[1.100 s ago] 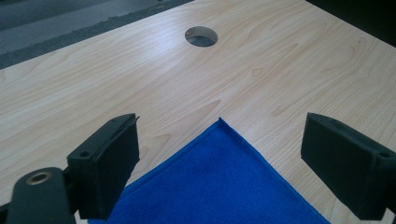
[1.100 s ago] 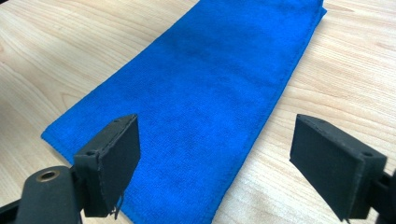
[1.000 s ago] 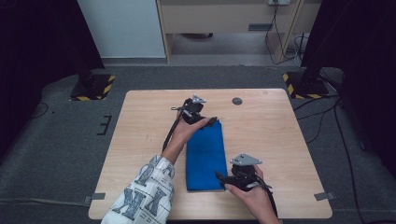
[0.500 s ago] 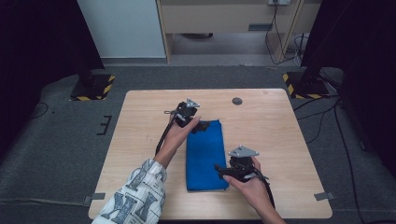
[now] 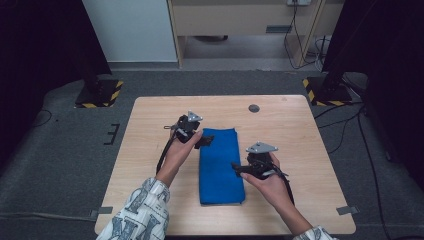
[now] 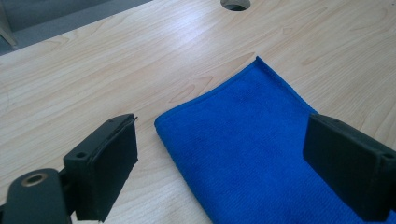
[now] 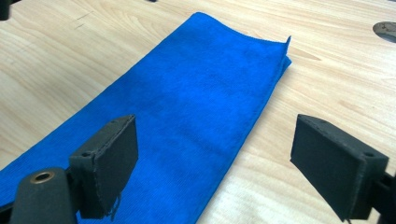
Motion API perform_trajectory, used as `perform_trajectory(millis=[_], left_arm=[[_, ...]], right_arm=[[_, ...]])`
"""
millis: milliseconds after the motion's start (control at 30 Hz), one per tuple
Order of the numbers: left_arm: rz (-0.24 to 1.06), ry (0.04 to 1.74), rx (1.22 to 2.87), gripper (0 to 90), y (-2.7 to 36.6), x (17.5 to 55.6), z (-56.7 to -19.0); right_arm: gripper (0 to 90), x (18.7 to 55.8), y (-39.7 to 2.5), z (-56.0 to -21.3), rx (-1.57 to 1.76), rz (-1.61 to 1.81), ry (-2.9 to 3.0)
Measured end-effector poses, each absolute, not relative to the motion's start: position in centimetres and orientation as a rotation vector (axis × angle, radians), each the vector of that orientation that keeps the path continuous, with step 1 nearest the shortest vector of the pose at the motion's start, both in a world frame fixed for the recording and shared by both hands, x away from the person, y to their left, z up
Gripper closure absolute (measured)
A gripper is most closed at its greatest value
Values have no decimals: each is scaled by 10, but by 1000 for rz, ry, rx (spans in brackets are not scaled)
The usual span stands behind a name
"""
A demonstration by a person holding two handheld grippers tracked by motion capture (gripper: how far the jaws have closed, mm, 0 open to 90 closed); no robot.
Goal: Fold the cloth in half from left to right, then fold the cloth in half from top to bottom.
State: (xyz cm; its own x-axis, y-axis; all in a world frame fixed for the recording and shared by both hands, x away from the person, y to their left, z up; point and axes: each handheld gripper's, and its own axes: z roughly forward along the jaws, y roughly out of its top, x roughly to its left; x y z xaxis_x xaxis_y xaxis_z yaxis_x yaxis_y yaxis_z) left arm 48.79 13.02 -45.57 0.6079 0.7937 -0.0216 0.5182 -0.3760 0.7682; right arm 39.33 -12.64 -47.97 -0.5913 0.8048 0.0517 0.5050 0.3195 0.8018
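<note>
Cloth [image 5: 220,165] lies flat on the desk [image 5: 150,125], folded into a long narrow strip, between the two grippers. Over the last second both hands have come off it: the left gripper [image 5: 204,142] has pulled back from the far end to the far left corner, and the right gripper [image 5: 239,170] has risen from the near right corner to mid-length of the right edge.

Left jaws stand wide apart, holding nothing; in the left gripper view the cloth's far left corner [image 6: 161,122] sits between them, nearer the left jaw, with bare desk under that jaw. Right jaws are also wide apart and empty; in the right gripper view the cloth's long right edge [image 7: 252,126] runs up between them, the left jaw over blue, the right jaw over wood.

Far right corner [image 7: 285,44] curls up slightly, so layers are not quite flush.

Judgement: the last fold looks released and set. Both grippers appear to be repositioning, likely for a next fold across the strip's length or for smoothing.
</note>
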Motion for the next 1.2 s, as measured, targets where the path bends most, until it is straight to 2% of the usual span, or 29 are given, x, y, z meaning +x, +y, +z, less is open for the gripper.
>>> perform_trajectory(millis=[400,500,767,900,1200], left_arm=[[456,1031,2036,97,143,480,-464],[457,1035,2044,108,145,481,-468],[465,1027,2043,120,148,484,-472],[469,1035,2050,121,149,488,-473],[469,1106,2021,135,155,508,-479]], right_arm=[[145,421,-121,-476,1164,1141,2264],[168,431,-119,-475,1144,1121,2276],[142,455,-115,-474,1124,1104,2292],[197,469,-119,-472,1151,1106,2272],[383,510,-122,-467,1166,1094,2275]])
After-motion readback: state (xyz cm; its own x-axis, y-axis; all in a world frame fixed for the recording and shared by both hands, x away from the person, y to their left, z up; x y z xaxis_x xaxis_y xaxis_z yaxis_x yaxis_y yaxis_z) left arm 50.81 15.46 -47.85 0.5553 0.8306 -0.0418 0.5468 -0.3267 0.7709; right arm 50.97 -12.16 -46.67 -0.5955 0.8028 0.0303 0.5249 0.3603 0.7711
